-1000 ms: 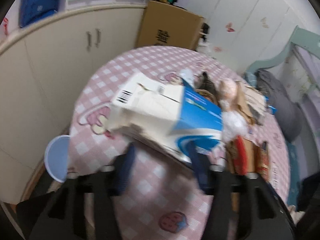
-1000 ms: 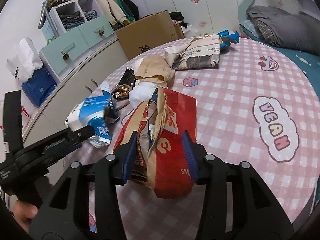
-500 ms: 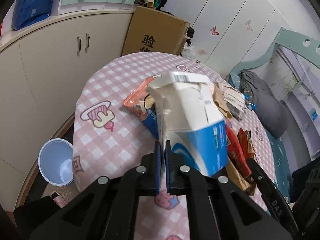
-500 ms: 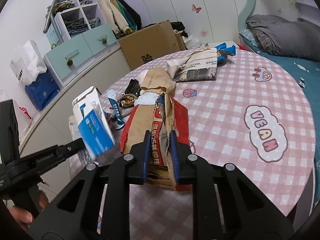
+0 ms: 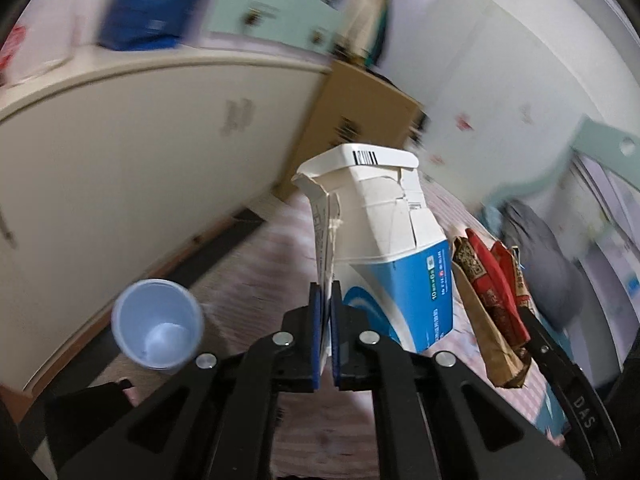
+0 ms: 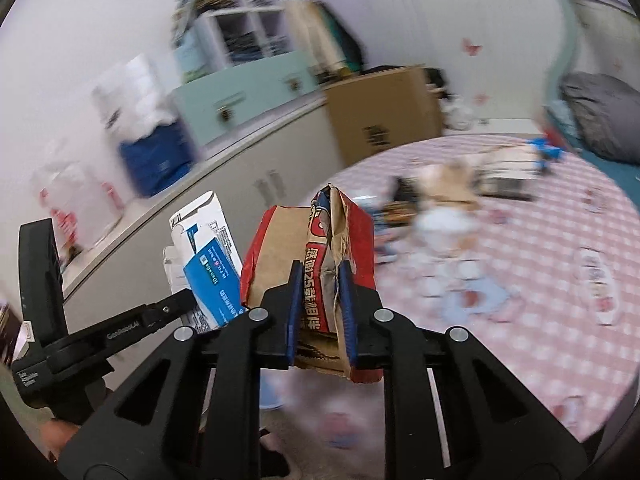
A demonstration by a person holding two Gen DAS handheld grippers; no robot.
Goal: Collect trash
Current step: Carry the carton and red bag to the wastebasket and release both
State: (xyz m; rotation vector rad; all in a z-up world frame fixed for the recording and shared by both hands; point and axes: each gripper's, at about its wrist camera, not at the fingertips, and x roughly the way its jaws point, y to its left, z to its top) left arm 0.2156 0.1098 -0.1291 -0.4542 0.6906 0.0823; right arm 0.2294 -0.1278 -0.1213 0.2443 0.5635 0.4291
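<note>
A home bedroom is shown. Clothes are seen hanging beside open white shelving (image 6: 256,16) above mint-green drawers (image 6: 244,96), and a long run of cream cupboards (image 5: 132,152) is set along the wall. Butterfly stickers (image 6: 471,46) are stuck on the white wardrobe doors, a grey bedding bundle (image 6: 604,116) is laid at the right, and a round table (image 6: 540,280) is covered by a pink checked cartoon cloth.
</note>
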